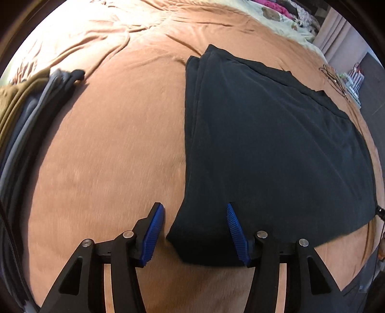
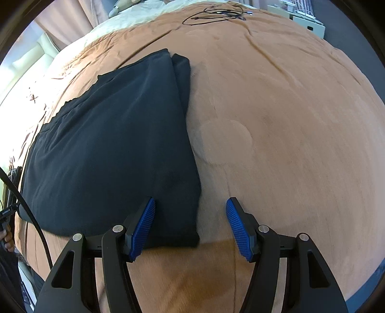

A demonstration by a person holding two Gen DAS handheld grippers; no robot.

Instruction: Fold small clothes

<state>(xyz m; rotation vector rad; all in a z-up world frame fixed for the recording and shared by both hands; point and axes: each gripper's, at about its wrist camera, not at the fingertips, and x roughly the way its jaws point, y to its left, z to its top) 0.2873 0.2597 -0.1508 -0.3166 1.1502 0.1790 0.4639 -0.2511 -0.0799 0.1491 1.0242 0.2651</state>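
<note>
Blue ribbed pads [image 1: 154, 231] on the left gripper [image 1: 195, 207] stand apart, about half spread, with the near left corner of the black garment [image 1: 276, 144] lying between them; neither pad presses on the cloth, so nothing is gripped. The right gripper [image 2: 190, 201] is likewise about half spread and empty: its left pad [image 2: 142, 228] hangs over the garment's near right corner [image 2: 168, 216], while its right pad is over bare bedspread.

The black garment lies folded and flat on an orange-brown bedspread [image 1: 108, 156], layered edges showing along its far end. In the left wrist view it fills the right half of the bed; in the right wrist view [image 2: 108, 144] it fills the left half.

A stack of folded clothes [image 1: 26, 106] in olive, grey and dark tones sits at the left edge of the bed, well apart from the garment. A tangle of thin black cable [image 2: 216, 13] lies on the far part of the bedspread. Cream bedding [image 1: 284, 21] shows beyond the orange-brown cover. A black cord [image 2: 26, 207] runs down the left side of the right wrist view.
</note>
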